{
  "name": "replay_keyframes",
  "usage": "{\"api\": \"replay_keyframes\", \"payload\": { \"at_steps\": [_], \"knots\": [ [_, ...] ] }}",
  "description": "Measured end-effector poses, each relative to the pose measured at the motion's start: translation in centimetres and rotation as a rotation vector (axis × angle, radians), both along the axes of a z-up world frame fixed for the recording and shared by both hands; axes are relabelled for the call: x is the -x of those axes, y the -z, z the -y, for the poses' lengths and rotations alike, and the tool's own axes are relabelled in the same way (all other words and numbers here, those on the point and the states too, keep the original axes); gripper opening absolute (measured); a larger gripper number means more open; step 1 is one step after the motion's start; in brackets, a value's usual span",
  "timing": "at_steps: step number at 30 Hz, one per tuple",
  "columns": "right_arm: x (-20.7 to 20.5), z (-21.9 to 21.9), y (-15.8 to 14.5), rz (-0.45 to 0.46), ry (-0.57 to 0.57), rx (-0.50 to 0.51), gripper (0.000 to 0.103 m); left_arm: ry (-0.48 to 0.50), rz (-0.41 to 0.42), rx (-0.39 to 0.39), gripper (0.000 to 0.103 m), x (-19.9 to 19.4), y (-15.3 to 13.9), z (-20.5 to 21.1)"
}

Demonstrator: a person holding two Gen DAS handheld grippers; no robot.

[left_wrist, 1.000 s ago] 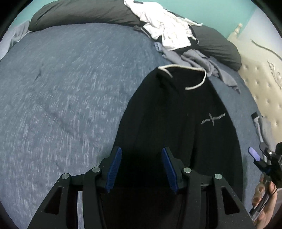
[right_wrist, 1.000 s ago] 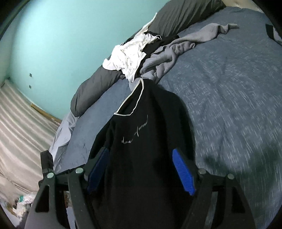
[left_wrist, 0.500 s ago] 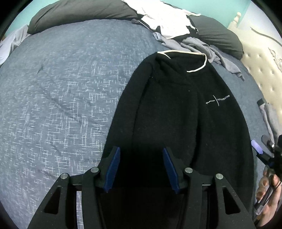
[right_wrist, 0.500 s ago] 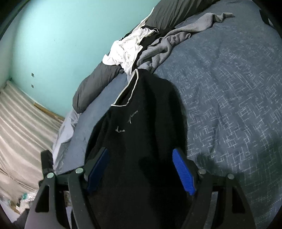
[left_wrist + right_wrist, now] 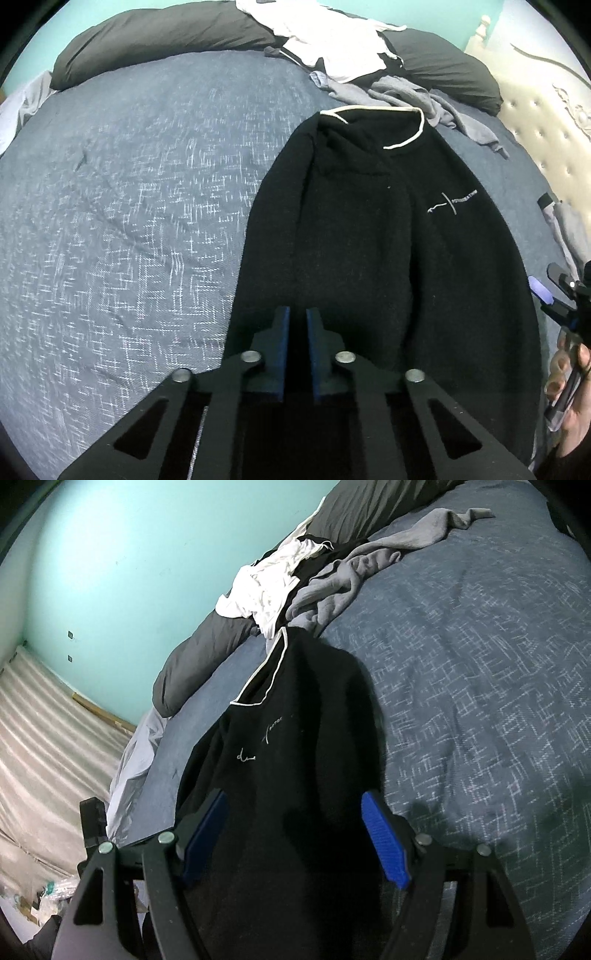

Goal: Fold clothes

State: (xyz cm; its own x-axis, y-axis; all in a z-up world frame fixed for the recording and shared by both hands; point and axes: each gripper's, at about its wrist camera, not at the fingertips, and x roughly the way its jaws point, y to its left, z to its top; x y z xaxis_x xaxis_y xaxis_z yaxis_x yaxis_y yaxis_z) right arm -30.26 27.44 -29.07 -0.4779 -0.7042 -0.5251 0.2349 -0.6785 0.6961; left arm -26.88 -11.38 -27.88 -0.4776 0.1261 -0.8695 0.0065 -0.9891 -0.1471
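left wrist view
- garment: a black sweatshirt (image 5: 369, 236) lies spread on the blue-grey bedspread (image 5: 129, 221), cream-edged neckline toward 12 o'clock, hem toward 6 o'clock.
- left tongs: the left gripper (image 5: 298, 332) is nearly closed, only a thin slit between the blue pads, over the hem at 6 o'clock; i cannot tell whether cloth is pinched in that slit.
- right tongs: the right gripper (image 5: 554, 295) shows at 3 o'clock, at the sweatshirt's side edge, a hand (image 5: 569, 391) around its handle.
- writing: a small chest logo (image 5: 452, 203) at 2 o'clock, a thin stroke with tiny letters too small to read.

right wrist view
- right tongs: the right gripper (image 5: 295, 834) stands wide open, holding nothing, the black cloth below and between its pads.
- heap: white and grey clothes (image 5: 295, 587) lie loose at 12 o'clock by a dark pillow (image 5: 199, 657).
- writing: the logo (image 5: 260, 742) is blurred, unreadable.

step
- judgement: the sweatshirt looks flat, with one side seemingly turned in; the grippers appear to be taking hold at the hem end.
- next: likely a firm pinch at both corners, then an even lift toward the neckline.
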Motion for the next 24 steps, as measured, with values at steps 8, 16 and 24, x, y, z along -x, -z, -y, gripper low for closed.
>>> {"api": "replay_keyframes", "payload": {
  "at_steps": [8,16,24],
  "knots": [
    [0.0,-0.1,0.3,0.014,0.009,0.006,0.076,-0.009,-0.044,0.048,0.005,-0.3,-3.0,1.7],
    [0.0,-0.4,0.3,0.016,0.016,0.009,0.076,-0.145,-0.067,0.057,0.004,0.3,-5.5,7.8],
    [0.0,-0.3,0.5,0.018,0.010,0.004,0.076,-0.239,-0.030,0.084,0.003,2.5,-5.6,13.2]
  ]
}}
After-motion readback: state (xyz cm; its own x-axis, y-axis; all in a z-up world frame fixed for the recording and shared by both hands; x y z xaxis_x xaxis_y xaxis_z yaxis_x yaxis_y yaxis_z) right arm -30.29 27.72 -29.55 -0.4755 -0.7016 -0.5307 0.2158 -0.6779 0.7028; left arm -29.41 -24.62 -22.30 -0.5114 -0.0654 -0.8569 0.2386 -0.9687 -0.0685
